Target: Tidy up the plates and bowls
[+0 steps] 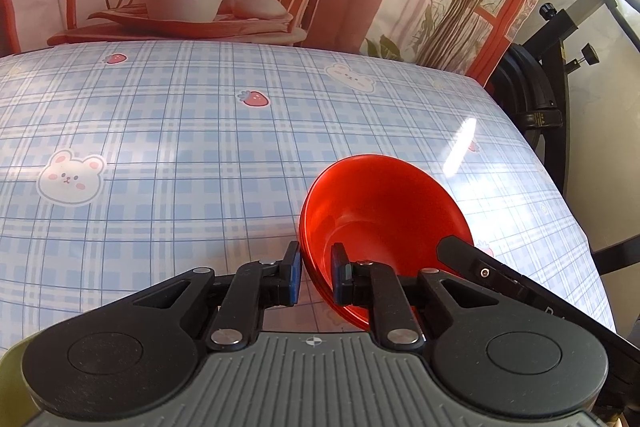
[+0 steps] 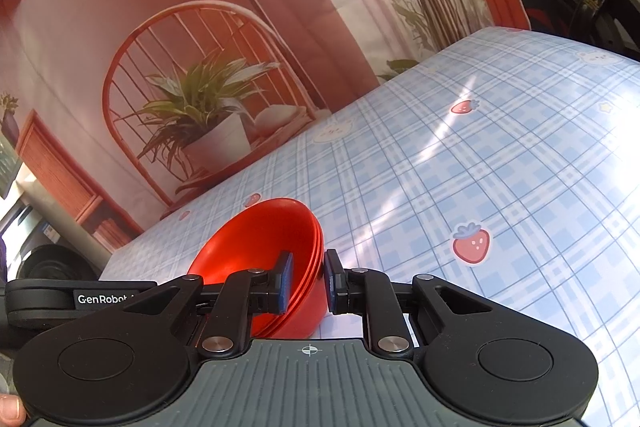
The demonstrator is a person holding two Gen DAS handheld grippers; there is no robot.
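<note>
Table under glossy blue plaid cloth (image 1: 168, 131) with bear and strawberry prints; stack of red plastic bowls (image 2: 256, 247) on it.

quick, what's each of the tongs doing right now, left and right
Left tongs: closed on the rim of the red bowls.
Right tongs: closed on the opposite rim of the same red bowls, a nested stack.

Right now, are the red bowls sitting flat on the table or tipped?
Tipped. The red bowls, a nested stack, lean with their opening turned sideways, rims clamped by the left tool and right tool above the checked tablecloth.
</note>
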